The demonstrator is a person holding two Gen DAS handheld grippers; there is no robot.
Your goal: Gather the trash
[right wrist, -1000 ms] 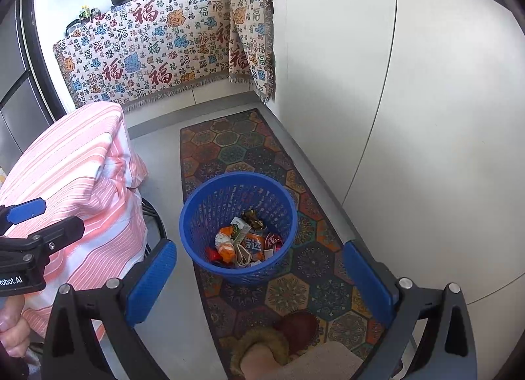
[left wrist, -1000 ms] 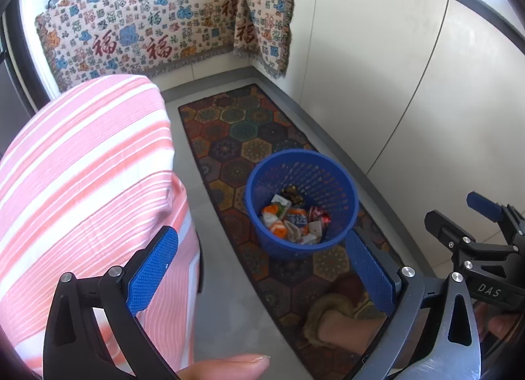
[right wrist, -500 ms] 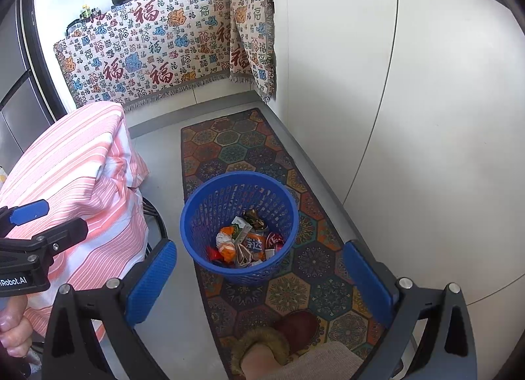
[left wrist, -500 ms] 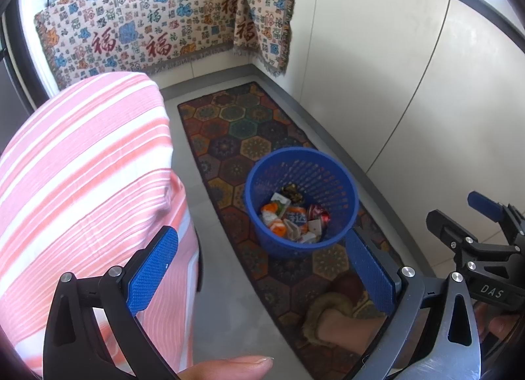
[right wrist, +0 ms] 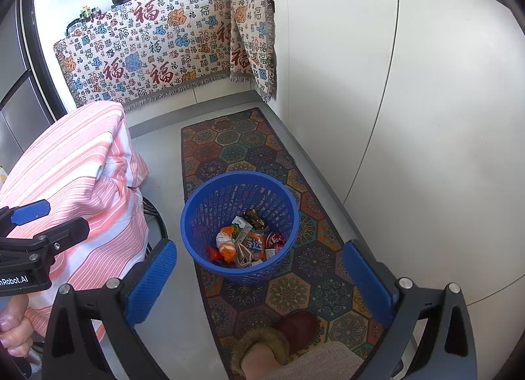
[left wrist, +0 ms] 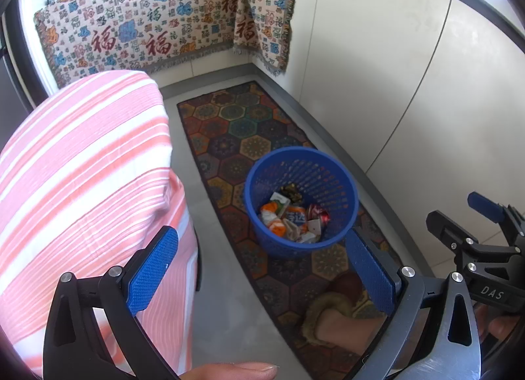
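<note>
Above the patterned rug [left wrist: 229, 137] | left wrist view: left gripper [left wrist: 262, 271] spread wide, empty; blue basket [left wrist: 341, 183] of wrappers [left wrist: 292, 215] ahead on rug | right wrist view: right gripper [right wrist: 259, 278] wide, empty, above basket; slippered foot [right wrist: 262, 344] below.

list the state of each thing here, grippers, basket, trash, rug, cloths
left gripper: open, empty
right gripper: open, empty
blue basket: upright on the rug, partly filled
trash: wrappers piled in the basket bottom
rug: flat on the floor
patterned cloth: draped over the counter edge
striped cloth: draped over something hidden
</note>
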